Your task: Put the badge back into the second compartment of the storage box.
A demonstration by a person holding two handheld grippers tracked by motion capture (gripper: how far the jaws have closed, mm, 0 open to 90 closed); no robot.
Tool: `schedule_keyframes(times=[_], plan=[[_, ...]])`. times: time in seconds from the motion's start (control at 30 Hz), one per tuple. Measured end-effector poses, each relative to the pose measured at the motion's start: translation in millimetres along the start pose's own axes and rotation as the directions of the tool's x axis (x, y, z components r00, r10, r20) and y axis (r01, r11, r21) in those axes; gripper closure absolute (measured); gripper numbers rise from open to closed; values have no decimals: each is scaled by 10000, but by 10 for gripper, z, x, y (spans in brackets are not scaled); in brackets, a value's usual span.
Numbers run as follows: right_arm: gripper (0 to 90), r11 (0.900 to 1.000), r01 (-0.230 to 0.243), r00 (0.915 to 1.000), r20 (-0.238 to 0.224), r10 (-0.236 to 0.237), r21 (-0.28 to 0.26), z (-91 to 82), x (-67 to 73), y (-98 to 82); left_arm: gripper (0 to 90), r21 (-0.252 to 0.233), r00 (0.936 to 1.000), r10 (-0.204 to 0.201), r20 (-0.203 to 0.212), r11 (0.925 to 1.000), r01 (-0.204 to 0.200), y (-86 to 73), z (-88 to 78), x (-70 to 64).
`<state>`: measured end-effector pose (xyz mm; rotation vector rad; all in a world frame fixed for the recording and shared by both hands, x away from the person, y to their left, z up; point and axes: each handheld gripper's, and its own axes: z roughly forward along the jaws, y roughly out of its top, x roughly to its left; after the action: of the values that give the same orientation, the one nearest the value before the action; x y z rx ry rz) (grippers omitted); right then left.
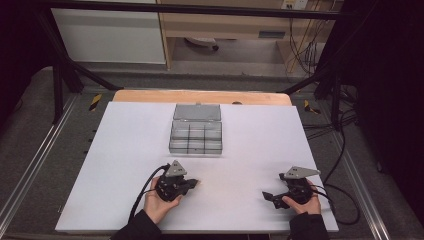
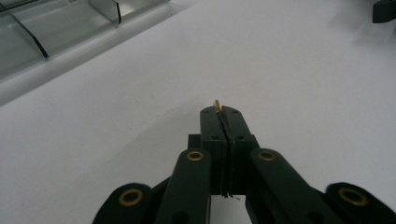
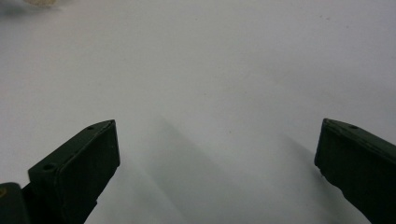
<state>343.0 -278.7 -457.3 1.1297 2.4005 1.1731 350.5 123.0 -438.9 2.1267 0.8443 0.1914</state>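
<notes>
Broadly, we worked over a white bench (image 1: pixel 250 165) that took up the middle of the high view, with a clear plastic compartment box (image 1: pixel 196 136) lying open just above the centre of that frame, its lid folded back toward the top. The same box (image 2: pixel 51 32) showed in the upper left corner of the left gripper view, its dividers standing upright and its cells looking bare as far as we could see.

At the lower left of the high view we held the left tool (image 1: pixel 196 183), and at the lower right the right tool (image 1: pixel 267 196), well apart from each other. The right tool (image 3: pixel 217 154) had its jaws spread wide over bare bench, holding nothing.

The left tool (image 2: pixel 225 116) was clamped tight on a tiny brass-coloured pin (image 2: pixel 217 105), whose tip poked just past the jaw ends near the middle of that frame. We judged the pin light, stiff and smooth, apt to slip or flick away, so it was best pinched across its shank, squarely between the pads, leaving the end free for placing.
</notes>
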Motion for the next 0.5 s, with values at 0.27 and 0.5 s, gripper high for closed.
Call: schedule_keyframes(times=[0.27, 0.5], plan=[[5, 10000, 17, 10000, 8, -17, 6, 1, 0, -1, 887, -148, 10000, 12, 18, 9999, -11, 5, -47, 2], [5, 10000, -6, 10000, -10, 6, -1, 0, 0, 0, 887, -188, 10000, 16, 33, 9998, -16, 9, -96, 19]])
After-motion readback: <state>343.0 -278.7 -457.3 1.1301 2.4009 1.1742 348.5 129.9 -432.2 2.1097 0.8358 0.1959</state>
